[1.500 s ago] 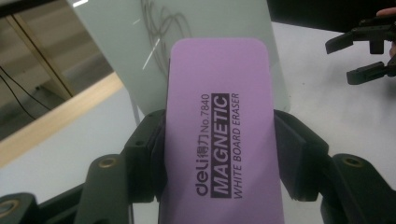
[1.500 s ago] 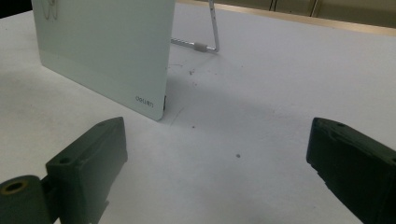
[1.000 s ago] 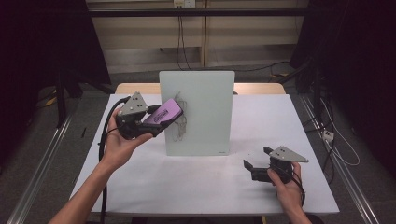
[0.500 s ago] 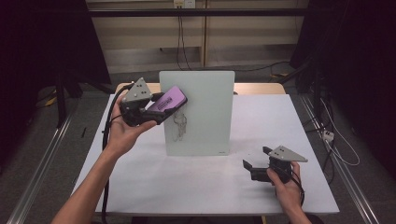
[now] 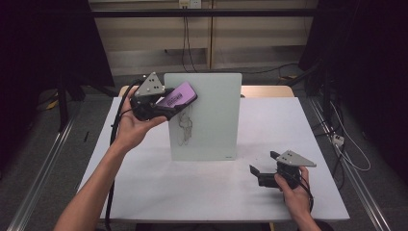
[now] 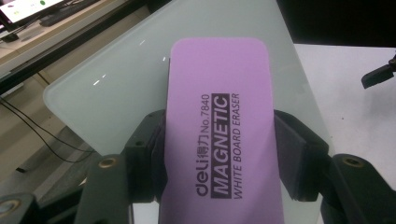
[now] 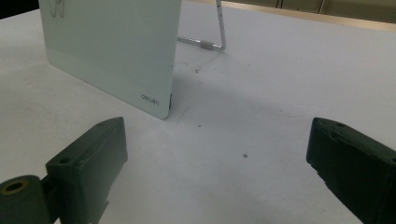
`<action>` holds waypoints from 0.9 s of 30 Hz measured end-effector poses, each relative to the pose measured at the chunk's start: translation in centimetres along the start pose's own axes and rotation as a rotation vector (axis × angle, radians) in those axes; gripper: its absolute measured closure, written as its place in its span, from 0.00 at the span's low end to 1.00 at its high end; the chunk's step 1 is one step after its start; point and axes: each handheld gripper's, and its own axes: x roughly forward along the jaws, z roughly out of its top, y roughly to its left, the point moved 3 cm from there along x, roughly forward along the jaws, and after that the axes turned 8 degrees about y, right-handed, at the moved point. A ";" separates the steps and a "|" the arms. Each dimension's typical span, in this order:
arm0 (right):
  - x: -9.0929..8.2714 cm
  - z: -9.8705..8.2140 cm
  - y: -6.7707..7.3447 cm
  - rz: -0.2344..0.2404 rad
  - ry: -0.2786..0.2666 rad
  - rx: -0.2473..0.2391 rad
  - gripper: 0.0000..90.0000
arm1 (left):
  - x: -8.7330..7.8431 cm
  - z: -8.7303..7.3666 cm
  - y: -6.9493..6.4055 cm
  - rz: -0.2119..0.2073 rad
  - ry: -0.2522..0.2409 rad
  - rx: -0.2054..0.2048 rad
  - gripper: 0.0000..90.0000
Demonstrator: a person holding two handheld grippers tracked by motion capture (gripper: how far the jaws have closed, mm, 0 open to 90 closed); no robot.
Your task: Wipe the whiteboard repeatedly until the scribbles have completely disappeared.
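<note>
A small white glass board (image 5: 207, 115) stands upright on its wire stand in the middle of the table, with a dark scribble (image 5: 183, 127) on its left half. My left gripper (image 5: 168, 105) is raised at the board's upper left corner, shut on a purple whiteboard eraser (image 5: 179, 95). In the left gripper view the eraser (image 6: 222, 135) lies lengthwise between the jaws with its printed label up, in front of the board (image 6: 116, 98). My right gripper (image 5: 262, 169) rests open on the table to the right of the board, its jaws wide apart with nothing between them (image 7: 215, 182).
The white table (image 5: 144, 183) has free room in front of the board and on both sides. The board's wire stand (image 7: 219, 32) sticks out behind it. Dark curtains and cables lie beyond the far edge.
My left hand has carried the eraser up and toward the board's top left corner. The right hand and its gripper have stayed where they were.
</note>
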 end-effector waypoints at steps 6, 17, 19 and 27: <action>0.0 0.0 0.1 0.002 0.001 -0.005 0.06 | 0.3 0.0 0.1 0.007 0.016 0.022 0.46; 0.0 0.0 0.0 0.000 -0.001 -0.007 0.06 | 0.5 0.2 0.1 0.025 0.019 0.042 0.46; 0.1 0.0 0.0 0.000 0.000 -0.008 0.06 | 0.6 0.3 0.2 0.026 0.019 0.045 0.46; 0.0 0.0 0.1 0.003 0.001 -0.007 0.06 | 0.8 0.2 0.1 0.032 0.031 0.058 0.46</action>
